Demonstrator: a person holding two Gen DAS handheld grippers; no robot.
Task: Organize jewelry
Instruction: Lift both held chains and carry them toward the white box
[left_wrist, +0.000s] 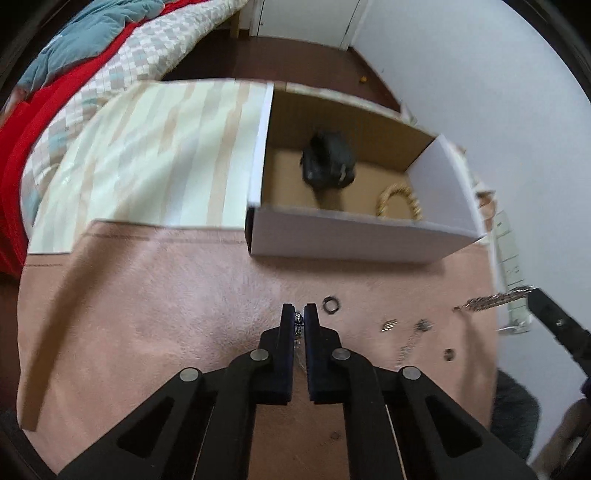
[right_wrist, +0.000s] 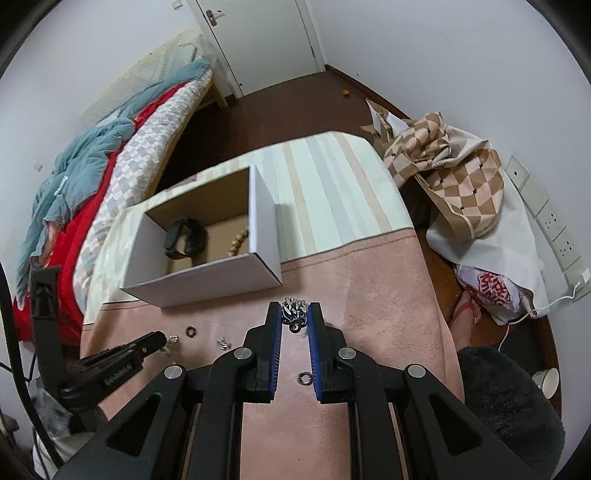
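Left gripper (left_wrist: 299, 312): its fingers were pressed nearly together, pinching a thin necklace chain (left_wrist: 297, 328) that trailed back between them toward the camera; the tips sat low over the pink cloth (left_wrist: 147, 314).
Dark ring (left_wrist: 331, 305): it lay on the cloth just right of the left fingertips, untouched.
Loose pieces: right of the ring I counted a small metal clasp (left_wrist: 389, 325), a beaded bit with a fine chain (left_wrist: 423, 326) and one small dark ring (left_wrist: 448, 354); blur made a firmer count unsafe.
Right gripper (right_wrist: 294, 314): its fingers were closed on a bunched silver chain bracelet (right_wrist: 293, 315), held clear of the cloth; a further ring (right_wrist: 306, 378) lay on the cloth between its fingers, nearer the camera.
White box (right_wrist: 207, 282): it stood open, straight ahead and just beyond the right gripper's tips, with its long side across the approach; in the left view it lay far and to the right.
Box contents: one black watch band (right_wrist: 184, 238) and one strand of tan beads (right_wrist: 238, 240).
Nearer arm: by my judgement, the right, whose bracelet needed only a short forward carry over the near wall.
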